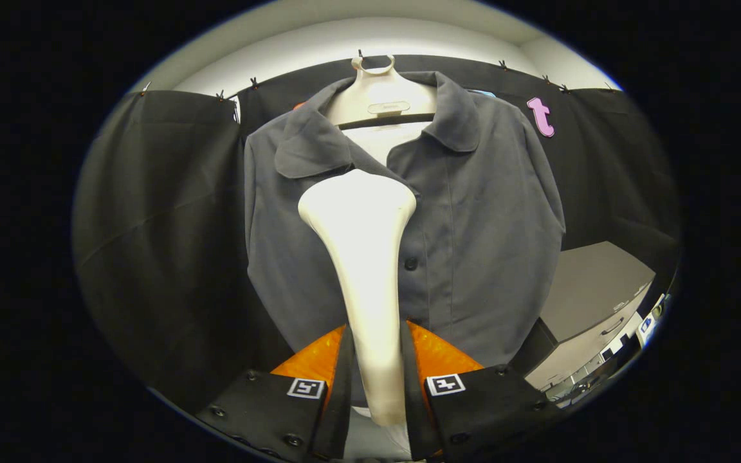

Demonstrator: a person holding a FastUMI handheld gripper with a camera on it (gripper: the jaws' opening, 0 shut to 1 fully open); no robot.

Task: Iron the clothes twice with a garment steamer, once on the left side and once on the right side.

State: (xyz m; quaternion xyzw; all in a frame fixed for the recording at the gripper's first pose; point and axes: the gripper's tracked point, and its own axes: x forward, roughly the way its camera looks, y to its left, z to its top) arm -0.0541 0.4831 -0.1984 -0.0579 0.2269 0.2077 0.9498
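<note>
My jaws are closed on the handle of a white garment steamer (363, 270), one finger pressing on each side of its narrow lower stem. The gripper (374, 366) holds it upright, so the steamer rises from between my fingers and widens into a broad, rounded head just ahead of them.

Beyond that head hangs a grey collared shirt (473, 244), buttoned down the front, on a pale hanger (380, 96) hooked at the top of the booth wall. The steamer head sits close to the shirt's button line, near the collar opening; I cannot tell whether it touches the cloth.

Off to the right of my fingers and lower down stands a grey cabinet (592, 302) with drawers.

I judge the steamer to be a rigid, smooth plastic body, moderately weighty and top-heavy, so it could twist in my grip; the slim stem where I hold it looks the sensible place. The shirt looks light, soft and free-hanging, so I expect it to swing away under pressure rather than resist.
</note>
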